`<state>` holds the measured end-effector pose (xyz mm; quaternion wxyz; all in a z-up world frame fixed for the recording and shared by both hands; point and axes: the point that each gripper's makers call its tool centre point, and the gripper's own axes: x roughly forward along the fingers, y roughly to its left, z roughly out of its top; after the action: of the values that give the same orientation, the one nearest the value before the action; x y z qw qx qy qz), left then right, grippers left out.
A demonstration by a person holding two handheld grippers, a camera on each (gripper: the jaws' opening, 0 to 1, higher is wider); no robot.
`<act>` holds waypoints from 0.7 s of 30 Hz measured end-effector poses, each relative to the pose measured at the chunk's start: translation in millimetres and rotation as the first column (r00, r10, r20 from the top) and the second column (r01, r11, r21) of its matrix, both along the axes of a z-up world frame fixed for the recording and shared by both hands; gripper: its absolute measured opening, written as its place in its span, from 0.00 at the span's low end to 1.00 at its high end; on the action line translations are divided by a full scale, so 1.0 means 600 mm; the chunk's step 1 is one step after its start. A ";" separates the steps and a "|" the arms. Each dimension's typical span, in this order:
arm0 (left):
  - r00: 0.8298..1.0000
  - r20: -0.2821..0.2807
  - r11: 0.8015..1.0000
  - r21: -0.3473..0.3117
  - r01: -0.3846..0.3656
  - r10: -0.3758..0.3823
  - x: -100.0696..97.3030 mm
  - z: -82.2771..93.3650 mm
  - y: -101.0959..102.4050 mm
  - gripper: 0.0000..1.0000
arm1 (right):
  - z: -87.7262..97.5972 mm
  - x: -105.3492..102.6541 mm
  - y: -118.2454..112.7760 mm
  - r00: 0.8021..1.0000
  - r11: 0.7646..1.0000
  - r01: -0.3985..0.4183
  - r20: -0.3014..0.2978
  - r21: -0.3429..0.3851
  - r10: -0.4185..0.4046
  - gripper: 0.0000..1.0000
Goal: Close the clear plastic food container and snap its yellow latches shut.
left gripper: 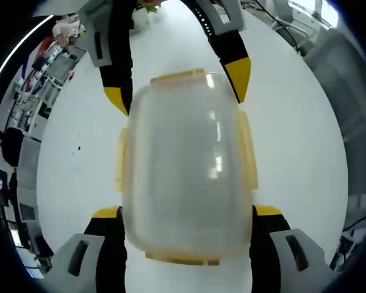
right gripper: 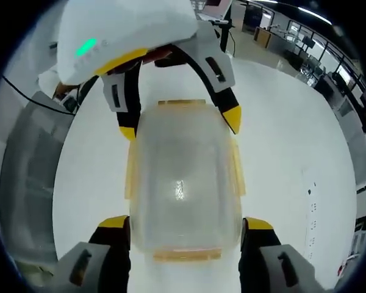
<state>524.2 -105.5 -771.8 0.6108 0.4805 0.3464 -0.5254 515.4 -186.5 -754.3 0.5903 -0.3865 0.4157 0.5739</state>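
A clear plastic food container [left gripper: 186,159] [right gripper: 183,177] lies on the white table with its lid on. Yellow latches [left gripper: 249,152] [right gripper: 180,102] stick out along its sides and ends. My left gripper [left gripper: 186,212] straddles the container's near end, with a yellow-tipped jaw against each side. From the far end my right gripper [left gripper: 177,86] clasps it the same way. In the right gripper view my right gripper [right gripper: 186,223] holds the near end and the left gripper [right gripper: 180,124] holds the far end.
The white table [left gripper: 305,122] spreads wide around the container. A grey translucent bin [right gripper: 24,177] stands at one table edge. Benches with clutter [left gripper: 43,67] and office desks [right gripper: 311,43] lie beyond the table.
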 end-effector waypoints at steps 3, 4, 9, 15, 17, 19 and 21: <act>1.000 0.008 1.000 0.016 0.017 -0.017 0.000 -0.001 0.002 0.82 | -0.001 0.000 0.001 1.000 1.000 0.010 0.008 -0.003 -0.010 0.73; 1.000 0.009 1.000 0.016 0.017 -0.017 0.000 0.000 0.003 0.82 | -0.002 -0.001 0.001 1.000 1.000 0.011 0.012 -0.003 -0.011 0.73; 0.999 0.015 0.999 0.026 0.038 -0.038 0.000 -0.001 0.005 0.81 | -0.003 -0.001 0.001 1.000 1.000 0.010 0.020 -0.004 -0.010 0.74; 1.000 -0.022 1.000 -0.021 -0.018 0.018 -0.006 0.007 0.001 0.86 | -0.001 0.002 -0.004 0.999 0.999 0.044 0.025 0.012 -0.044 0.83; 0.999 -0.005 0.999 -0.024 -0.032 0.032 -0.001 0.014 0.010 0.86 | 0.000 -0.005 -0.009 0.999 0.999 0.050 0.009 0.016 -0.050 0.83; 0.996 -0.022 0.994 -0.063 -0.090 0.088 -0.002 0.019 0.010 0.87 | 0.004 -0.005 -0.016 0.998 0.998 0.062 0.024 0.028 -0.063 0.83; 0.991 -0.033 0.988 -0.085 -0.131 0.129 -0.003 0.023 0.015 0.86 | 0.007 -0.008 -0.020 0.995 0.994 0.094 0.013 0.051 -0.095 0.82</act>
<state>522.4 -96.7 -758.1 0.6592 0.4227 0.3622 -0.5055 510.4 -198.7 -750.3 0.6295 -0.3558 0.4143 0.5527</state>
